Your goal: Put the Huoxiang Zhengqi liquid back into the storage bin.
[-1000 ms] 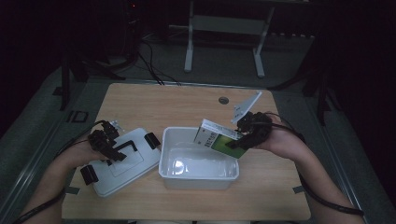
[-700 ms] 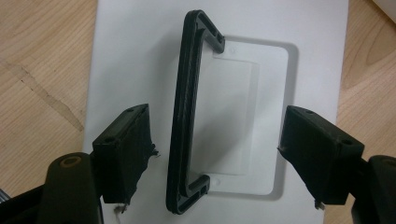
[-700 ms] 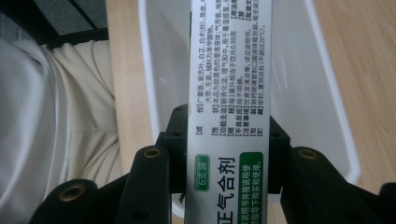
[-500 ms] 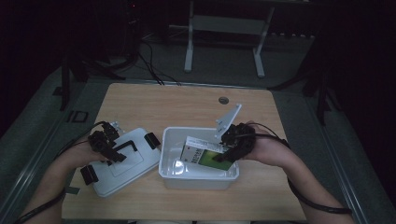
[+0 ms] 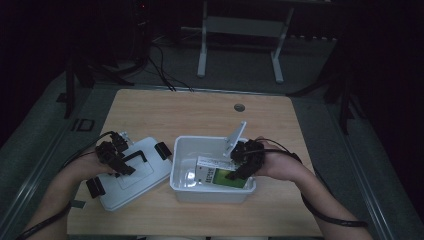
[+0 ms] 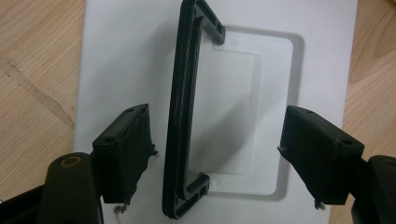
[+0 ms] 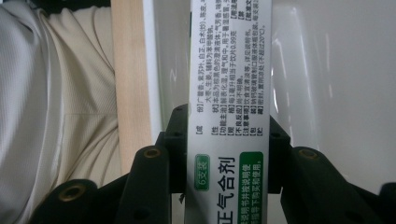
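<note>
A white-and-green medicine box (image 5: 219, 172) with printed text lies low inside the open white plastic bin (image 5: 180, 165) at the table's middle. My right gripper (image 5: 239, 169) is shut on that medicine box (image 7: 229, 93), its jaws pressing both long sides. To the left lies the bin's white lid (image 5: 137, 180) with a black handle (image 5: 135, 156). Over the lid my left gripper (image 5: 120, 161) stands open, its jaws either side of the raised black handle (image 6: 184, 116) without touching it; the lid (image 6: 121, 56) spreads beneath.
The wooden table (image 5: 200, 110) has a small round hole (image 5: 239, 107) near its far edge. Black clips (image 5: 162, 149) sit on the lid's ends. Cables trail from both grippers. A metal stand (image 5: 240, 30) is on the dark floor beyond. The person's light shirt (image 7: 56, 116) is at the table's near edge.
My right gripper has come down and leftward with the medicine box, from above the bin's right rim to low inside the bin. The left gripper has stayed over the lid.
</note>
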The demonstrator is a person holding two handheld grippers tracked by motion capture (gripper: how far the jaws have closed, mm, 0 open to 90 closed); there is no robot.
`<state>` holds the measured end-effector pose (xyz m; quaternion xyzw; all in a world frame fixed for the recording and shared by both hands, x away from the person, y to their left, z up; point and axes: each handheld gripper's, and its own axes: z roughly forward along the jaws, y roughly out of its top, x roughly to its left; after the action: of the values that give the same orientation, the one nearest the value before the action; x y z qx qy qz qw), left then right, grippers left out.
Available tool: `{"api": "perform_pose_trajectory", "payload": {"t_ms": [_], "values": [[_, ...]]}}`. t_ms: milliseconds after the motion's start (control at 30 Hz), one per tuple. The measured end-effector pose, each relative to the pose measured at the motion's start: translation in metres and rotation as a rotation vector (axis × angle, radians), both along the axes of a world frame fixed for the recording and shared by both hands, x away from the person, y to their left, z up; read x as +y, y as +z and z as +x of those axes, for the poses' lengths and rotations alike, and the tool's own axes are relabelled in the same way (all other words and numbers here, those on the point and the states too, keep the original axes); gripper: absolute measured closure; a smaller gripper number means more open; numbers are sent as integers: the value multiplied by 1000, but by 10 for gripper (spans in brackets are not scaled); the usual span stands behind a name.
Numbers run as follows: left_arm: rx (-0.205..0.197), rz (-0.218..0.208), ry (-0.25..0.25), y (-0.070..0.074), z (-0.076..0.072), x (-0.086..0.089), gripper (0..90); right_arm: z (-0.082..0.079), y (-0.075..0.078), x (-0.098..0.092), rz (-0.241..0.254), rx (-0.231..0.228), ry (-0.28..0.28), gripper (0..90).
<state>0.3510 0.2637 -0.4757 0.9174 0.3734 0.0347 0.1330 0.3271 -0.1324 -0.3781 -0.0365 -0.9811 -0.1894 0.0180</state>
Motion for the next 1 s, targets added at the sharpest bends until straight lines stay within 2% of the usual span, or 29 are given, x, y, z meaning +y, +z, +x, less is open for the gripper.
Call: {"api": "perform_pose_trajectory", "payload": {"t_ms": [467, 667, 1000], "values": [[-3, -3, 1, 2, 0, 1, 251, 11, -24, 8, -26, 34, 12, 642], [-2, -4, -2, 1, 0, 2, 251, 15, -39, 12, -55, 57, 13, 641], [-6, -5, -1, 4, -1, 3, 251, 19, -56, 17, -88, 66, 19, 641]]}}
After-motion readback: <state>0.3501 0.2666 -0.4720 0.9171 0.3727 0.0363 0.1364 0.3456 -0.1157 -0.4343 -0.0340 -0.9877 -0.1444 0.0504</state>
